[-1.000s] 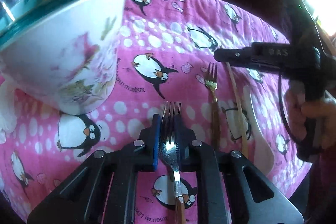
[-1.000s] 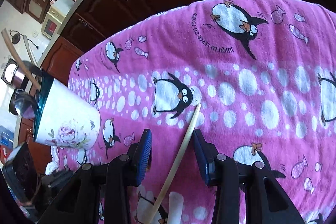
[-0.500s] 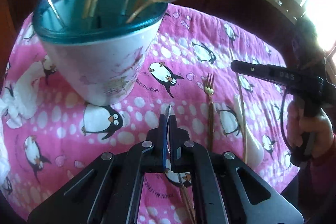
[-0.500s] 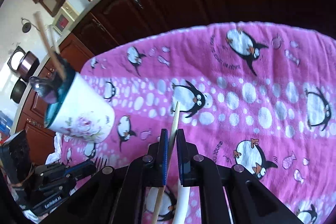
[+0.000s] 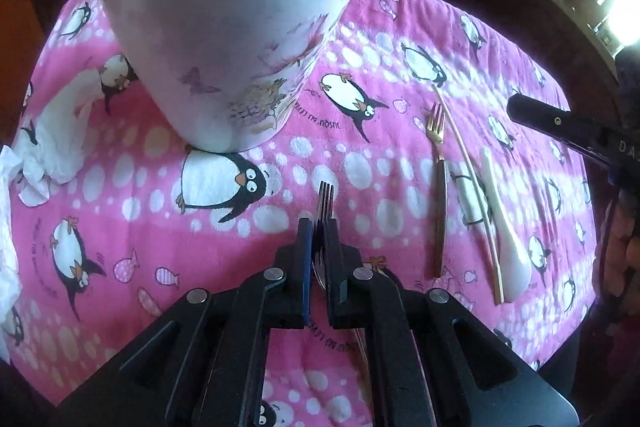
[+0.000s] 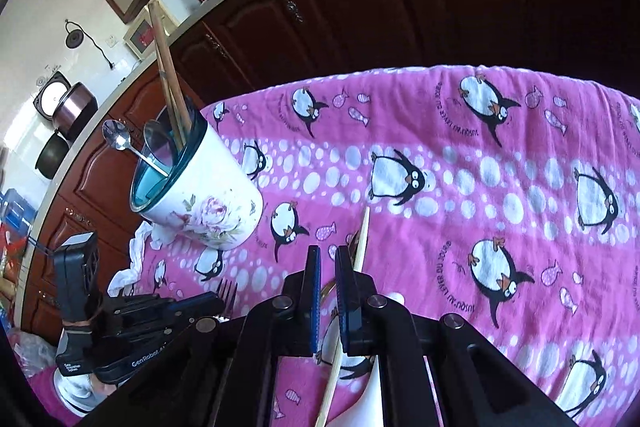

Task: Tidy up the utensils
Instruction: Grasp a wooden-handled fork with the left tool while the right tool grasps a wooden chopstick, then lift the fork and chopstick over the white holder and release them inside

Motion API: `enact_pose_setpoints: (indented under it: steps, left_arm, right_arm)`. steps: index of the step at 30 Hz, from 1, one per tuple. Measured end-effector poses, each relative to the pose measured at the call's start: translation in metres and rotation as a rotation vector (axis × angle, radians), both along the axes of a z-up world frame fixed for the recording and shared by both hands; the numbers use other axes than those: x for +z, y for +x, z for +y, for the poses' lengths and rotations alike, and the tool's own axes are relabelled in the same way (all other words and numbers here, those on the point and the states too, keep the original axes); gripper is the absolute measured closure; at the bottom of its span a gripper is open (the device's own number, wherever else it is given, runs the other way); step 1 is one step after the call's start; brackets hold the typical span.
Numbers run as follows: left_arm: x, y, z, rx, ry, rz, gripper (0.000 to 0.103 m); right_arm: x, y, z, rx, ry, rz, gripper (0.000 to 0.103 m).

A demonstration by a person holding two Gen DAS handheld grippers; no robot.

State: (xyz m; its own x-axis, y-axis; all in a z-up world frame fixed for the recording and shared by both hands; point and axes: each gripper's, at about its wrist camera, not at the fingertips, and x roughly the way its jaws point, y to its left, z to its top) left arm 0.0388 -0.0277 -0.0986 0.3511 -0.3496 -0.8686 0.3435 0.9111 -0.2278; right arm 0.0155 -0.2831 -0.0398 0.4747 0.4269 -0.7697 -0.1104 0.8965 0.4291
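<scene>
**Fork pinched, chopstick slipping past the other jaws**

The left gripper has its jaws closed on a silver fork, tines pointing forward toward the floral utensil cup, which stands near it on the penguin cloth covering the counter. The cup already holds spoons and wooden sticks, leaning at angles.

The right gripper has its jaws drawn almost together, yet the chopstick appears to run along the outside of the right jaw rather than between them; I judge the jaws hold nothing. On the cloth also lie a gold fork and a white spoon, just beside the chopstick.

Risks as I read them:
- The fork is gripped edge-on near its neck, so the long handle could swing it in the jaws during the lift to the cup
- The tines may snag on the crowded handles at the cup's rim, or nudge the cup over
- A right-hand lift now would likely leave the chopstick behind, or roll it against the spoon
</scene>
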Motion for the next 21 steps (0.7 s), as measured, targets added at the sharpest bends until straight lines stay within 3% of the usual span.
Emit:
enact_pose_setpoints:
  steps: [4, 9, 16, 21]
  left_arm:
    - [-0.002, 0.006, -0.006, -0.006, 0.004, 0.012, 0.094]
    - [-0.005, 0.009, -0.014, -0.020, 0.013, 0.008, 0.094]
    - [0.005, 0.003, -0.009, -0.031, -0.027, -0.026, 0.101]
    - [0.019, -0.002, 0.005, -0.001, -0.077, -0.060, 0.103]
  right_arm:
    - [-0.007, 0.003, -0.004, -0.003, 0.019, 0.042, 0.097]
    - [-0.026, 0.017, -0.001, -0.018, -0.030, 0.115, 0.097]
    - [-0.055, 0.044, 0.012, -0.011, -0.074, 0.206, 0.092]
    - [-0.054, 0.042, 0.010, -0.017, -0.055, 0.177, 0.097]
